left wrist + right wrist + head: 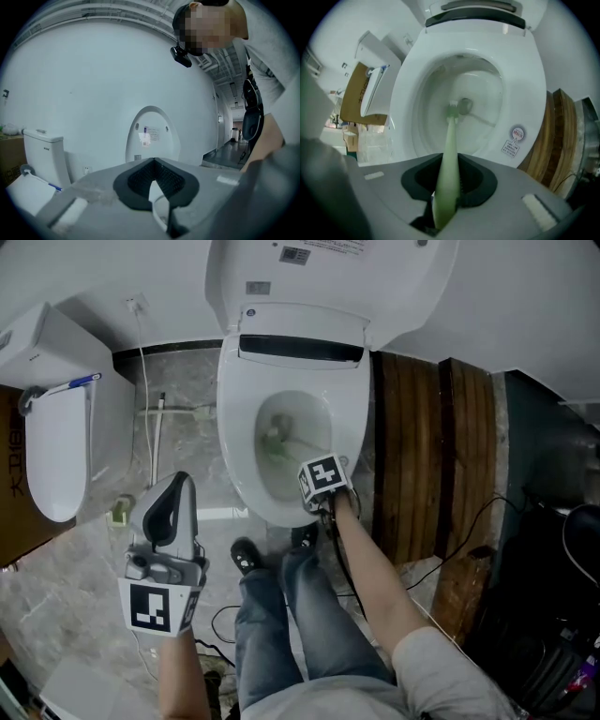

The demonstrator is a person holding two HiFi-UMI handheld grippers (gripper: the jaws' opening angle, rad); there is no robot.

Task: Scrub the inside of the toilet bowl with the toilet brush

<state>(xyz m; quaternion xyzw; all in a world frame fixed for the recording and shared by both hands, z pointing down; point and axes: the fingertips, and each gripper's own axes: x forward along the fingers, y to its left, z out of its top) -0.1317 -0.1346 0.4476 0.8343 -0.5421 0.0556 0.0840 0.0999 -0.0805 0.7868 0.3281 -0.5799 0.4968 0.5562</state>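
Near toilet brush, illegible rim sticker

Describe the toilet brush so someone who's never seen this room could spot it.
Find the toilet with its lid up and look into its bowl. The brush is the pale green stick running from the right gripper to the bottom, the only green thing against white porcelain.

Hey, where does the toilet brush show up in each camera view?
Head view: toilet brush at centre, inside the toilet bowl, its handle leading to the right gripper.
Left gripper view: not in it.
Right gripper view: centre, handle rising from the shut jaws to the bristles in the bowl.
Shared landmark: the second toilet, at the left of every view.
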